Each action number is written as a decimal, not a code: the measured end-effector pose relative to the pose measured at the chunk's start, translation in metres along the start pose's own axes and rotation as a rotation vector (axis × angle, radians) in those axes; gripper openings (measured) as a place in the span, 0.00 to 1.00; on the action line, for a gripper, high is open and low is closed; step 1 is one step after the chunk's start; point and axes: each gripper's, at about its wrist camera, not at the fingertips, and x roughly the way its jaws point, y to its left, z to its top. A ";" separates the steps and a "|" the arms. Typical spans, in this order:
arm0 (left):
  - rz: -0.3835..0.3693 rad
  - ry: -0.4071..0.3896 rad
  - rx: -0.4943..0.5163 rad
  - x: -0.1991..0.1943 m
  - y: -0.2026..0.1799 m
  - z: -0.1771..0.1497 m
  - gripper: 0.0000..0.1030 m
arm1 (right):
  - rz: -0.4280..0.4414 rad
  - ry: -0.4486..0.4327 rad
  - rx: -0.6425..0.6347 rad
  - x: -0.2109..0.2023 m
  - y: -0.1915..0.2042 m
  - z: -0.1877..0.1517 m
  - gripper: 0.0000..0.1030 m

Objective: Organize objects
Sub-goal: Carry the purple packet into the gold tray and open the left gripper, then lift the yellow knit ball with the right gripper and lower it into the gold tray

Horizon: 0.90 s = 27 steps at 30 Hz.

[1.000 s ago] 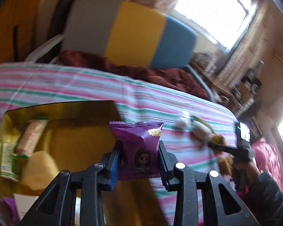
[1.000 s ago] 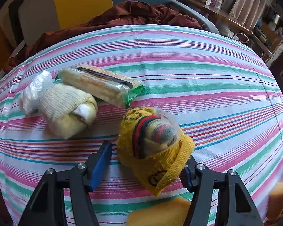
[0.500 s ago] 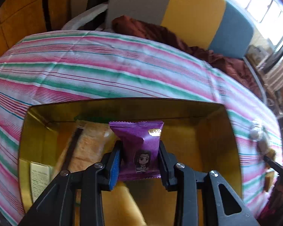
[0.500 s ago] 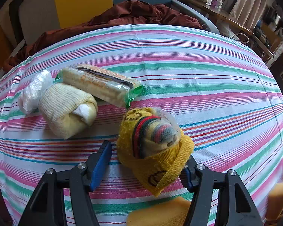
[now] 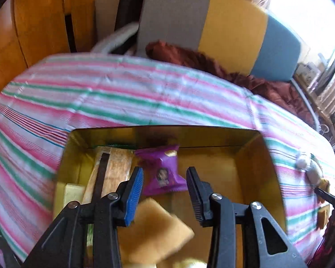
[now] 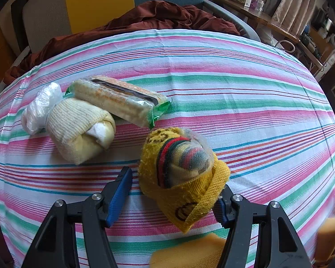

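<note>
My left gripper [image 5: 164,181] is open above a gold box [image 5: 252,163]. A purple snack packet [image 5: 162,169] lies free between and beyond its fingers, inside the box, next to a long cracker pack [image 5: 114,169] and a yellow sponge [image 5: 154,230]. My right gripper [image 6: 174,192] is open, its fingers on either side of a yellow rolled sock bundle [image 6: 181,174] on the striped tablecloth [image 6: 234,89]. A cream sock roll [image 6: 78,129] and a wrapped cracker pack [image 6: 120,100] lie to the far left of it.
A white plastic bag [image 6: 39,107] sits beside the cream roll. Yellow sponges lie at the near edge [image 6: 189,254] and right [image 6: 330,234]. A chair with a maroon cloth [image 6: 145,20] stands behind the table. A small box [image 5: 71,192] lies in the gold box.
My left gripper has opened and let go of the purple packet, which now lies in the box. The right gripper has not moved.
</note>
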 end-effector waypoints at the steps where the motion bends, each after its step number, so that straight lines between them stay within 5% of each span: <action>1: 0.000 -0.035 0.011 -0.014 -0.004 -0.006 0.39 | -0.003 -0.001 -0.003 0.000 0.001 0.000 0.63; 7: -0.012 -0.191 0.093 -0.075 -0.026 -0.041 0.39 | -0.010 -0.016 -0.023 -0.007 0.008 -0.002 0.51; 12: -0.027 -0.242 0.120 -0.102 -0.038 -0.065 0.39 | -0.007 -0.019 -0.011 -0.010 0.009 -0.005 0.45; 27: -0.008 -0.252 0.142 -0.120 -0.046 -0.113 0.39 | -0.044 -0.057 -0.019 -0.020 0.006 -0.005 0.32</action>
